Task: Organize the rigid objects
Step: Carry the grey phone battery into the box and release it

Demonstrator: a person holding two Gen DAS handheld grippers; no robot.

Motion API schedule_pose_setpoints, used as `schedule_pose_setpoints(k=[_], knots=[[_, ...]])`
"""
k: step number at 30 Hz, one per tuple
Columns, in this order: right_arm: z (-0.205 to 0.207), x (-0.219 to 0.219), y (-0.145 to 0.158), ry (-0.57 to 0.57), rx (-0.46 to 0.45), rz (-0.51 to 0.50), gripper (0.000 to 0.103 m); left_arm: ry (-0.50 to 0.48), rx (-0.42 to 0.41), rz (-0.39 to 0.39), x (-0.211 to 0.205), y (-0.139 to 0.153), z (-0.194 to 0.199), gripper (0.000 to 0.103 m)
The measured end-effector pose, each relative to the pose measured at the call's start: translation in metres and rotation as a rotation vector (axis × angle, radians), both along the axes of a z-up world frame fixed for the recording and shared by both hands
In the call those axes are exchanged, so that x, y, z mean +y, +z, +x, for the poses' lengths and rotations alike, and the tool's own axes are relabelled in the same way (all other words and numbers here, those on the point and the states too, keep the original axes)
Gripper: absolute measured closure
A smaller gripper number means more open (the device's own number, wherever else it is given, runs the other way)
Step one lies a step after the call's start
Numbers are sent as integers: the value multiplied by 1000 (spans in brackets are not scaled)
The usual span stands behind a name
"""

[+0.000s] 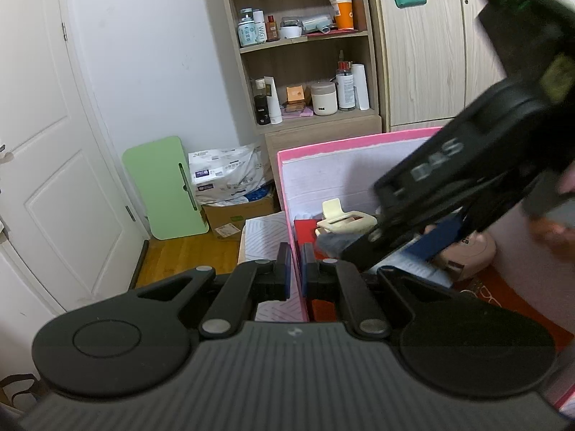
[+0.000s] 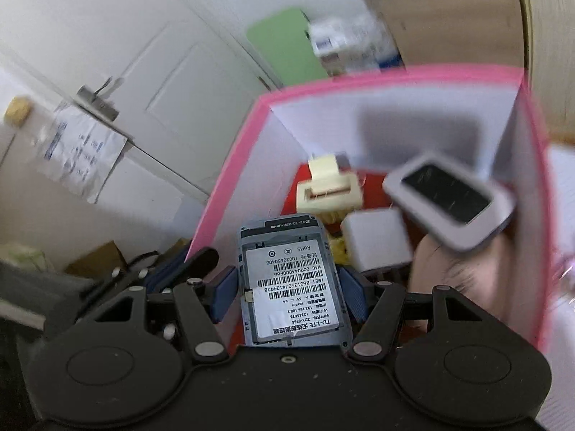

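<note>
At the rim of a pink box [image 1: 287,194], two grippers are seen, one on the wall and one over the inside.

In the left wrist view, the box's side wall is pinched between the closed fingers of the left gripper [image 1: 296,269], while a cream clip [image 1: 341,219] lies inside; the right gripper [image 1: 424,212] is blurred above it. In the right wrist view, a grey router [image 2: 291,280], label up, is clamped between the blue pads of the right gripper [image 2: 287,287] over the box [image 2: 230,179]; a blurred grey cover [image 2: 449,201] is seen above the contents.
</note>
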State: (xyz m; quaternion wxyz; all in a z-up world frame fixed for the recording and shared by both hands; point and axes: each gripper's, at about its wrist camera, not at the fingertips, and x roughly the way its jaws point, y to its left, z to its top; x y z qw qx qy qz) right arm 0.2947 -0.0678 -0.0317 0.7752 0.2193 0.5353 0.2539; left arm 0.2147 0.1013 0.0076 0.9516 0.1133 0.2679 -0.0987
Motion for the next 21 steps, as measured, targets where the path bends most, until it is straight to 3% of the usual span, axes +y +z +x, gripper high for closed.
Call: schedule_pose_setpoints(k=[5, 8, 10, 17, 21], knots=[[1, 5, 0, -43, 12, 24, 33, -1, -1, -2, 0, 0, 1, 98], [5, -4, -12, -66, 163, 162, 28, 1, -4, -8, 0, -1, 1, 98], [2, -11, -12, -72, 184, 208, 27, 0, -5, -5, 0, -1, 1, 98], [-42, -56, 45, -60, -73, 161, 27, -1, -7, 4, -2, -2, 2, 98], [-67, -94, 67, -129, -274, 74, 27, 2, -7, -1, -1, -2, 2, 98]])
